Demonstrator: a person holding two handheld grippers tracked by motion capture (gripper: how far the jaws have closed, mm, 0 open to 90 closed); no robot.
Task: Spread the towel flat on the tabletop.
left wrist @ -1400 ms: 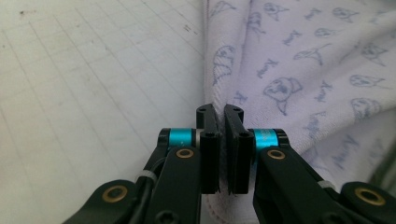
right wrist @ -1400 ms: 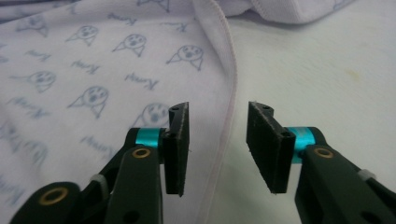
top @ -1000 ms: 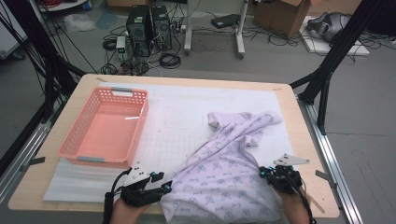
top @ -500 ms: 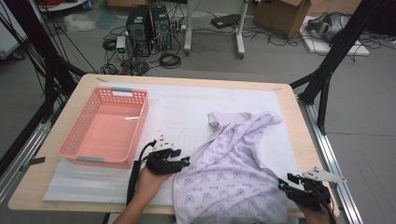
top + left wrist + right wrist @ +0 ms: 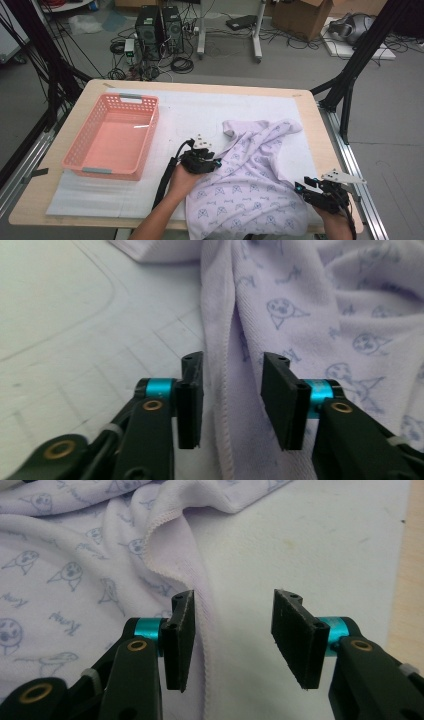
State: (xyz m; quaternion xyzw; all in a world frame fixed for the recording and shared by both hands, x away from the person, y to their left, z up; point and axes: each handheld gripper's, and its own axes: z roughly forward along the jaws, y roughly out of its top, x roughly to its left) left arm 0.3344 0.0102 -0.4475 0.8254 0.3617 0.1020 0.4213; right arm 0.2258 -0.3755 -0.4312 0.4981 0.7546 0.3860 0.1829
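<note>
A lilac garment (image 5: 250, 170) with a small animal print lies crumpled on the white mat (image 5: 200, 110), from the table's middle to its near edge. My left gripper (image 5: 214, 163) sits at the garment's left edge. In the left gripper view its jaws (image 5: 232, 390) have just been closing and straddle the hemmed fold of cloth (image 5: 225, 340), with a gap on both sides. My right gripper (image 5: 301, 190) is at the garment's near right corner. Its jaws (image 5: 232, 630) have just been opening; the stitched hem (image 5: 200, 595) runs beside the left pad, with bare mat between the pads.
A pink plastic basket (image 5: 80, 162) stands on the left of the mat with nothing in it. The wooden table edge (image 5: 312, 120) borders the mat on the right. Black frame legs, computers and cables are on the floor beyond.
My left hand has moved from the near table edge forward to the garment's left edge, and its jaws have narrowed. My right gripper's jaws have opened off the cloth corner and shifted slightly right.
</note>
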